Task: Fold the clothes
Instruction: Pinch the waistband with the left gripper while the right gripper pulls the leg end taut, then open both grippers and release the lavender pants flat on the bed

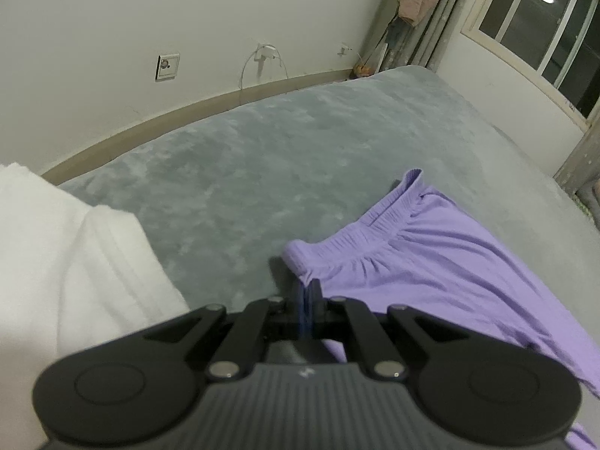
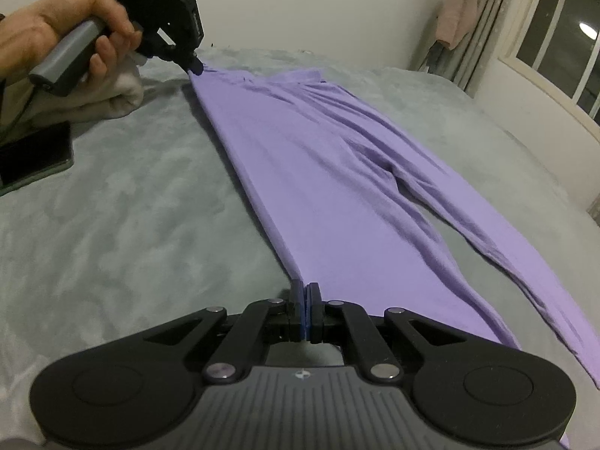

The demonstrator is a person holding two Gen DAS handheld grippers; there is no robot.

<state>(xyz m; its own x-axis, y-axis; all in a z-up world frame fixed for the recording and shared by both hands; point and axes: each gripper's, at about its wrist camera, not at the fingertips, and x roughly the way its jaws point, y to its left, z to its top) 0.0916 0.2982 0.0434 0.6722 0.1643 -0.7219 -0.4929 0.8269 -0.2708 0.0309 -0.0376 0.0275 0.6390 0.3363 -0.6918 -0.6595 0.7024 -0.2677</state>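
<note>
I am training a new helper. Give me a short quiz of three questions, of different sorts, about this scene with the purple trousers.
1. True or false: the purple trousers hang from a hanger.
2. What does the left tool pinch? A) waistband corner B) white towel C) curtain
3. Fill in: the trousers lie on a grey ____.

Key
1. False: they lie stretched between the left tool and the right tool.
2. A; the white towel lies apart.
3. Blanket.

No legible text seen | small white emblem on left gripper (image 1: 305, 290) body & right gripper (image 2: 306, 292) body, unreadable | lettering on far gripper housing too blurred.
</note>
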